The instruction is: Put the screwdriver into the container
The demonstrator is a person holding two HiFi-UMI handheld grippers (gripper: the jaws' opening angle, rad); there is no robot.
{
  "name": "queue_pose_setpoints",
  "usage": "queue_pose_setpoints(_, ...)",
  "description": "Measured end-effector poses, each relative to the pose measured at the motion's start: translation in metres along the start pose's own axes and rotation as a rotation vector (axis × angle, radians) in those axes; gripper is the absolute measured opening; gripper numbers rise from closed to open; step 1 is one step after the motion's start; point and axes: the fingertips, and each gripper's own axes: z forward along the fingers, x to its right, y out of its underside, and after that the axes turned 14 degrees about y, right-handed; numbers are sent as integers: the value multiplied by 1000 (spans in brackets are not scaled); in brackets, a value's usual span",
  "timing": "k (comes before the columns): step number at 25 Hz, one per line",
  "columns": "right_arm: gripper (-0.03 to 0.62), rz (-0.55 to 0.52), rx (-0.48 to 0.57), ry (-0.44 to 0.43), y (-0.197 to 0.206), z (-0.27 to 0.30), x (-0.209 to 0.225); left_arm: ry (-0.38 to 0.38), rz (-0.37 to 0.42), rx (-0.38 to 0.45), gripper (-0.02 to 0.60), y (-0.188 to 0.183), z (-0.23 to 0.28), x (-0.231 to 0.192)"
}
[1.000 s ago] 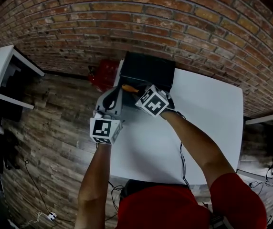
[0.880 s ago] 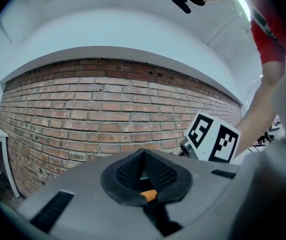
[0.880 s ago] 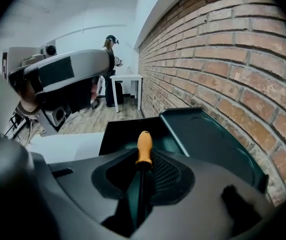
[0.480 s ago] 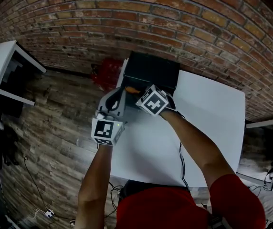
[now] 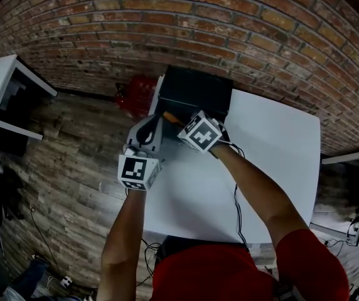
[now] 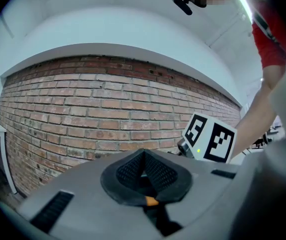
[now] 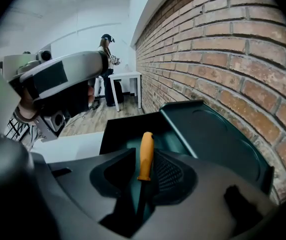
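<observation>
The screwdriver [image 7: 145, 154] has an orange handle and a dark shaft. My right gripper [image 7: 144, 176] is shut on the shaft, and the handle points out over the open black container [image 7: 133, 129]. In the head view the orange handle [image 5: 170, 116] shows at the container's [image 5: 195, 91] near rim, just beyond the right gripper [image 5: 178, 123]. My left gripper [image 5: 149, 125] hovers beside it on the left, at the table's left edge. In its own view the left gripper's [image 6: 144, 176] pads meet; a small orange speck sits at their base.
The container's lid [image 7: 208, 134] stands open against the brick wall [image 5: 230, 24]. The white table [image 5: 261, 149] stretches right of the grippers. A red canister [image 5: 135, 96] sits on the wooden floor left of the container. A white desk [image 5: 4, 93] stands far left.
</observation>
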Motion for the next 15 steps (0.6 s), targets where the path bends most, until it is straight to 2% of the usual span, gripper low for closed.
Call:
queue_pose_setpoints(4, 109, 28, 79, 9, -10, -22, 5, 8, 2, 13, 12, -6, 0, 7)
queue_pose_setpoints(11, 77, 77, 387, 14, -54, -97, 2, 23, 14, 61, 12, -30, -9, 25)
queue_pose_setpoints(15, 60, 106, 497, 14, -71, -137, -5, 31, 34, 124, 12, -57, -16, 40)
